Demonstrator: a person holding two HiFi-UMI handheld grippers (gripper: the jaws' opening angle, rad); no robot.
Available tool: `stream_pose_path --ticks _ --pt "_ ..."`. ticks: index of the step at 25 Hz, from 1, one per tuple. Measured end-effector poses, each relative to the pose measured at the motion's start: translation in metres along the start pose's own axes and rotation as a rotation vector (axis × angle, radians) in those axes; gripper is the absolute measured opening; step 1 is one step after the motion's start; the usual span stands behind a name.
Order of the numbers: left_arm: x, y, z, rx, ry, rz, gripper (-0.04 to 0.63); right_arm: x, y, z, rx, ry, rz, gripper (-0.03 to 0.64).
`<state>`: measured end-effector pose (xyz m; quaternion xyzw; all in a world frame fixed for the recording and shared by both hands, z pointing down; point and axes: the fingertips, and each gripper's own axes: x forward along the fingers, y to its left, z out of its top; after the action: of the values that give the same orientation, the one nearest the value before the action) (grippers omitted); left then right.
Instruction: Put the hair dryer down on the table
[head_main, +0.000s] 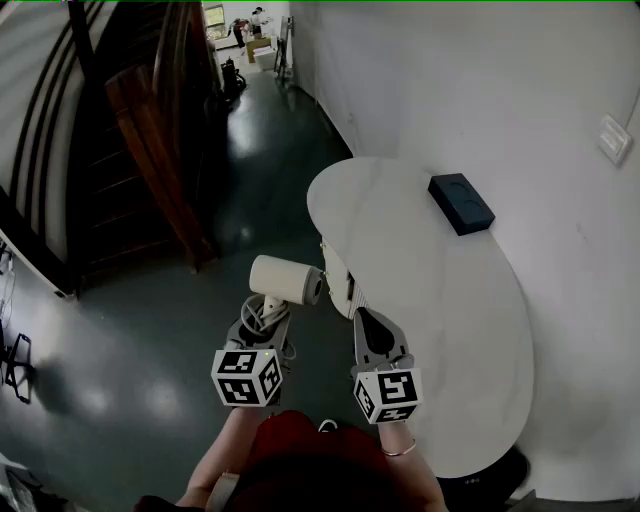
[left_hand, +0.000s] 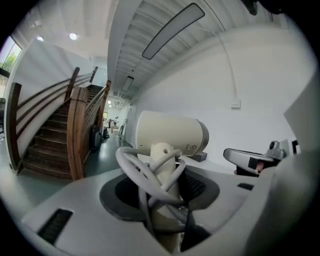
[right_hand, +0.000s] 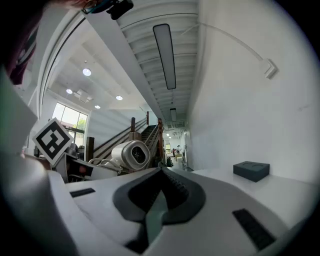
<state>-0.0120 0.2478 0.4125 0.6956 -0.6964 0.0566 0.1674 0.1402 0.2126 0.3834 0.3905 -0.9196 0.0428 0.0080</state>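
A cream hair dryer (head_main: 287, 279) hangs in the air above the dark floor, just left of the white table (head_main: 450, 320). My left gripper (head_main: 262, 318) is shut on its handle (left_hand: 162, 167), and the grey cord (left_hand: 134, 167) is looped around that handle. The barrel (left_hand: 172, 132) points to the right, toward the table. My right gripper (head_main: 340, 282) hovers at the table's left edge, close beside the barrel, shut with nothing between its jaws. From the right gripper view the dryer (right_hand: 131, 154) shows at the left.
A dark blue box (head_main: 461, 203) lies at the table's far side near the white wall. A wooden staircase (head_main: 150, 150) stands to the left, across the glossy floor (head_main: 150, 340). A wall switch (head_main: 613, 138) sits at the upper right.
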Motion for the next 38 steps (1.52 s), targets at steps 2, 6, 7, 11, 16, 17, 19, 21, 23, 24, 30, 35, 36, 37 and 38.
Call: stream_pose_path --ticks 2,6,7,11,16,17,19,21,23,24,30,35,36,37,38 --pt "0.006 0.000 0.006 0.002 -0.012 -0.007 0.204 0.005 -0.004 0.004 -0.022 -0.009 -0.005 0.014" --pt "0.011 0.002 0.011 0.002 -0.027 -0.009 0.204 0.012 -0.006 0.006 -0.011 -0.023 -0.002 0.014" --pt "0.011 0.003 0.011 0.002 -0.027 -0.007 0.204 0.013 -0.006 0.006 -0.003 -0.026 0.003 0.014" --pt "0.011 0.008 0.010 -0.004 -0.024 0.001 0.204 0.017 0.000 0.002 0.016 -0.021 0.026 0.015" --pt "0.020 0.014 0.008 0.001 -0.008 -0.002 0.204 0.028 -0.001 -0.003 0.024 -0.006 0.026 0.015" --pt "0.023 0.015 0.008 0.002 -0.004 -0.005 0.204 0.031 -0.002 -0.003 0.028 -0.005 0.023 0.015" --pt "0.031 0.020 0.009 0.003 0.002 -0.013 0.204 0.039 -0.003 -0.005 0.036 -0.002 0.020 0.015" --pt "0.040 0.026 0.010 0.006 0.006 -0.019 0.204 0.049 -0.003 -0.007 0.039 0.002 0.020 0.015" --pt "0.054 0.034 0.012 0.005 0.008 -0.030 0.204 0.063 -0.004 -0.009 0.040 0.006 0.018 0.015" --pt "0.061 0.038 0.014 0.004 0.009 -0.037 0.204 0.072 -0.004 -0.010 0.041 0.008 0.015 0.015" --pt "0.111 0.075 0.030 0.004 0.022 -0.076 0.204 0.137 -0.007 -0.012 0.046 0.026 -0.007 0.015" --pt "0.156 0.108 0.041 0.004 0.049 -0.104 0.204 0.191 -0.014 -0.014 0.056 0.045 -0.036 0.015" --pt "0.165 0.114 0.044 0.005 0.053 -0.111 0.204 0.201 -0.015 -0.014 0.056 0.049 -0.043 0.015" --pt "0.173 0.119 0.047 0.007 0.057 -0.119 0.204 0.211 -0.016 -0.015 0.056 0.052 -0.050 0.015" --pt "0.181 0.125 0.050 0.009 0.060 -0.128 0.204 0.220 -0.017 -0.015 0.055 0.056 -0.057 0.015"
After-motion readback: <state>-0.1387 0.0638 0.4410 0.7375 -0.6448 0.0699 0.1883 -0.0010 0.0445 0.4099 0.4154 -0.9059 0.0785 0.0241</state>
